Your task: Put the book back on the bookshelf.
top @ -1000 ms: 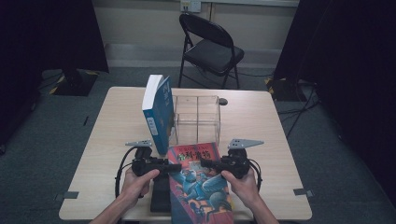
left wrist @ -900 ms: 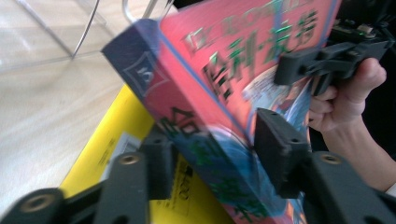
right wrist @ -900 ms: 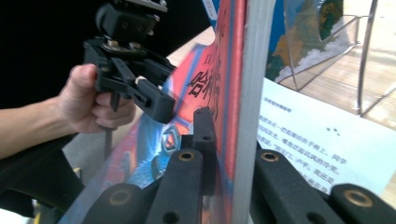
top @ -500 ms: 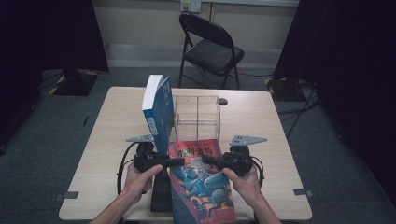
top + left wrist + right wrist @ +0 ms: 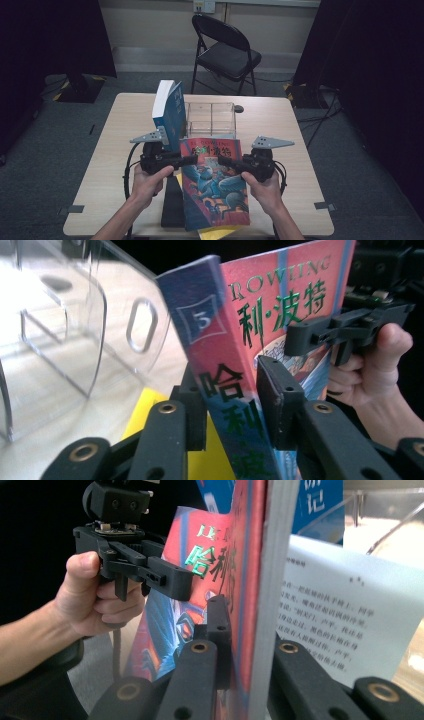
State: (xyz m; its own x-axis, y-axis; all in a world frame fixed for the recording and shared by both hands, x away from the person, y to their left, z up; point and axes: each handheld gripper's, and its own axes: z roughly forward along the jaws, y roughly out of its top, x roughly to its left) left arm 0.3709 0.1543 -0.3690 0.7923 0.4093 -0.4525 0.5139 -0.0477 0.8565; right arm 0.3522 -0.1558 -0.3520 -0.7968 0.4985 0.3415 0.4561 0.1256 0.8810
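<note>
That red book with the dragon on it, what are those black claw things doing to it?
A person is holding the red book with two hand-held grippers, one on each side edge. The right gripper is clamped on the page edge. The left gripper sits around the spine, its jaws just closing in on it. The book is lifted off the table, in front of a clear plastic box where a blue book stands.

Both forearms come in from the bottom edge. The left gripper (image 5: pixel 192 160) points inward to the right; its jaws have just been closing and now clamp something thick. The right gripper (image 5: pixel 223 161) points inward to the left, its jaws also clamped.
</note>
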